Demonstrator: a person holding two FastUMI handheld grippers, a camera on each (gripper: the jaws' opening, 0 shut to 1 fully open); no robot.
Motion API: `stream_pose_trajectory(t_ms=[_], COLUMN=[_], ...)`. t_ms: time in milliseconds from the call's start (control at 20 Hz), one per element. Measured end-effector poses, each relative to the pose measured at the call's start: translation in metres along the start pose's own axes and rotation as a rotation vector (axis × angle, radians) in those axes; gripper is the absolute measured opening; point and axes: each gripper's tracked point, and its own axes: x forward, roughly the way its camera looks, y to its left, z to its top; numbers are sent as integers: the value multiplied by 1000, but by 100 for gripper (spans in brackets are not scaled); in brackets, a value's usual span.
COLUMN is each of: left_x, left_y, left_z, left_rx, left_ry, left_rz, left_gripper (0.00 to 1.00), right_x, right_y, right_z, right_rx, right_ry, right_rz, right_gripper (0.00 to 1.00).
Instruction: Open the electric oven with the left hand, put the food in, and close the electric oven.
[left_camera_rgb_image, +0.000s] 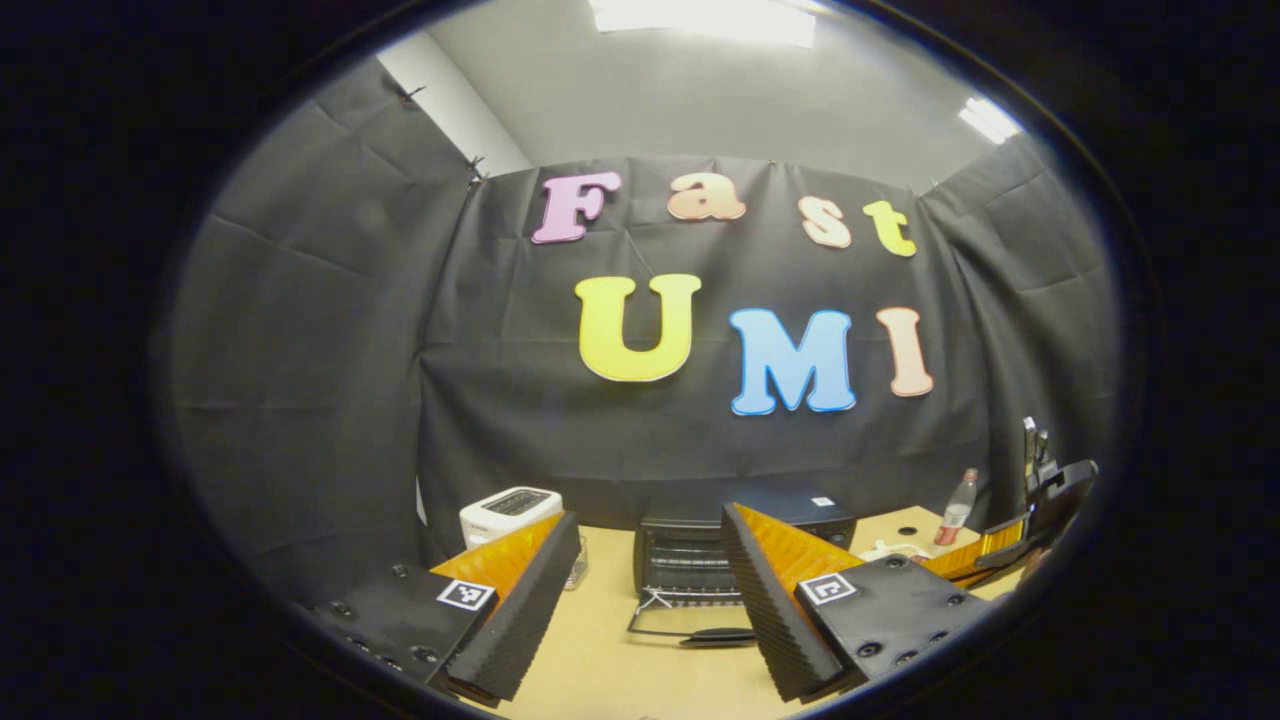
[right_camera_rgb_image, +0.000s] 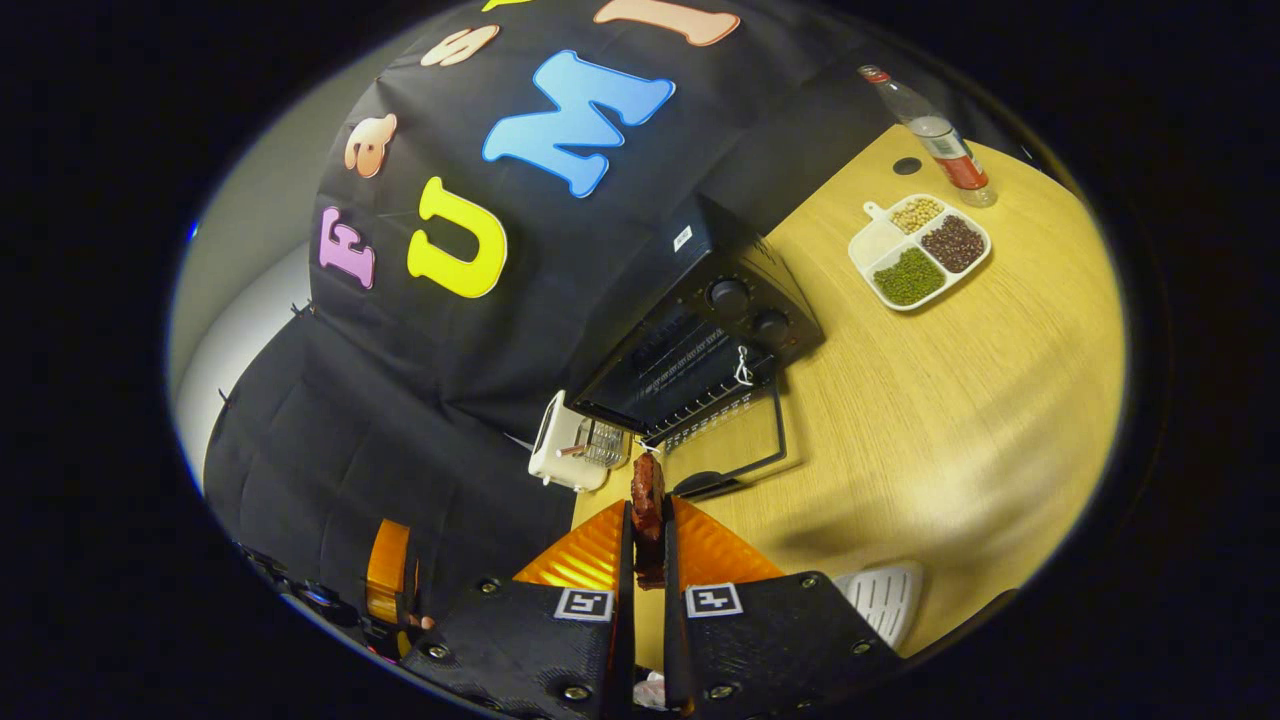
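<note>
Pale wood surface (left_camera_rgb_image: 600, 660) carries a black oven (left_camera_rgb_image: 740, 555) with its door (left_camera_rgb_image: 690, 625) dropped open and flat, seen dead ahead at 12 o'clock between the fingers of the left gripper (left_camera_rgb_image: 650, 600), which stand wide apart and hold nothing. A white toaster (left_camera_rgb_image: 508, 515) sits just beside the oven at 10 o'clock in the left gripper view, and a bottle (left_camera_rgb_image: 958, 508) stands near the back wall at 2 o'clock. The other gripper (left_camera_rgb_image: 1030, 525) shows at the 3 o'clock edge of that view.

In the right gripper view, tilted hard, the right gripper (right_camera_rgb_image: 648, 545) has its fingers drawn together and clamped on a dark red piece of food (right_camera_rgb_image: 647, 500), held upright above the surface and short of the oven (right_camera_rgb_image: 700, 350), whose open door (right_camera_rgb_image: 740, 455) lies at 12 o'clock just beyond the food. The toaster (right_camera_rgb_image: 565, 450) stands touching or just beside the oven at 11 o'clock. A white divided tray (right_camera_rgb_image: 920, 250) of beans and grains rests at 1 o'clock, well apart from the oven, with the bottle (right_camera_rgb_image: 935, 130) near it. A white ribbed plate (right_camera_rgb_image: 885, 595) lies at 4 o'clock beside the right gripper.
</note>
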Motion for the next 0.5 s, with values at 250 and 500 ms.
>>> stream_pose_trajectory(t_ms=[250,500], left_x=[29,54], left_y=[39,73], left_z=[-6,-13], left_rx=[1,11], left_ry=[10,18], left_rz=[29,47], left_gripper=[95,95], right_x=[54,107], right_y=[7,9], right_z=[12,35], right_rx=[8,17], right_ry=[-47,-125], right_rz=[-12,-25], right_gripper=[12,12])
